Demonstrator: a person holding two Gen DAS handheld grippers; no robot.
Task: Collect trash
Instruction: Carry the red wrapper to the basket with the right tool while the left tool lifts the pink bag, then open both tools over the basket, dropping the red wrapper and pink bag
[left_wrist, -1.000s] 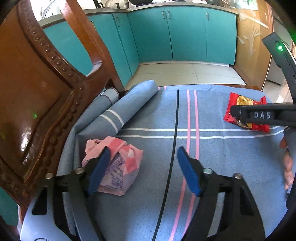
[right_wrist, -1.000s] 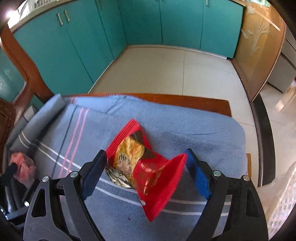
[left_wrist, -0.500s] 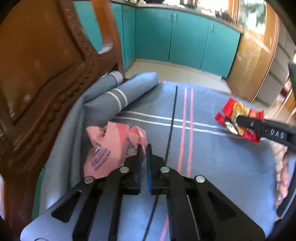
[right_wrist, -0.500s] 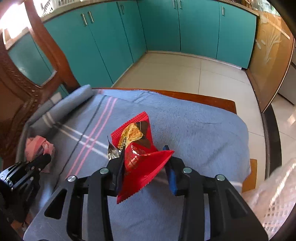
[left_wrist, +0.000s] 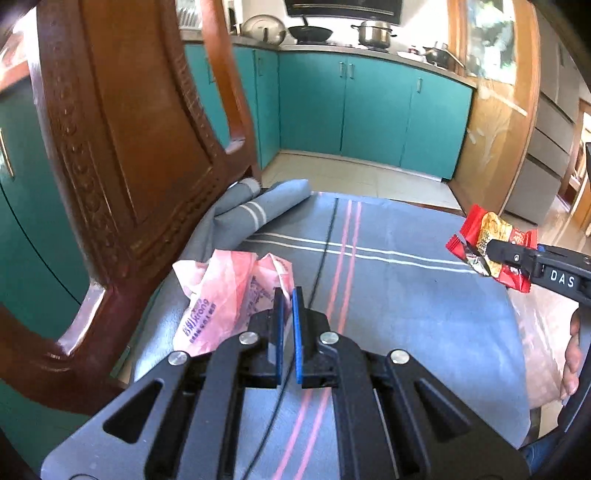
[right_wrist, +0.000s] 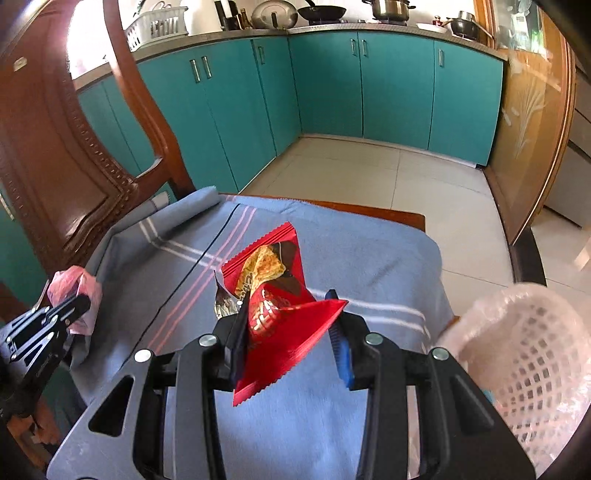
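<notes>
My left gripper (left_wrist: 287, 295) is shut on a crumpled pink plastic bag (left_wrist: 221, 295) and holds it just above the blue striped cloth (left_wrist: 406, 302). My right gripper (right_wrist: 290, 306) is shut on a red snack wrapper (right_wrist: 273, 291) and holds it above the cloth (right_wrist: 369, 254). The wrapper also shows at the right in the left wrist view (left_wrist: 487, 247). The pink bag shows at the far left in the right wrist view (right_wrist: 79, 284), pinched by the left gripper.
A white lattice bin lined with clear plastic (right_wrist: 532, 354) stands at the right of the cloth. A carved wooden chair back (left_wrist: 110, 166) rises at the left. Teal cabinets (right_wrist: 369, 85) and a tiled floor lie beyond.
Both grippers closed, left on the pink bag and right on the red wrapper, and lifted them off the cloth. The bin has come into the right wrist view.
</notes>
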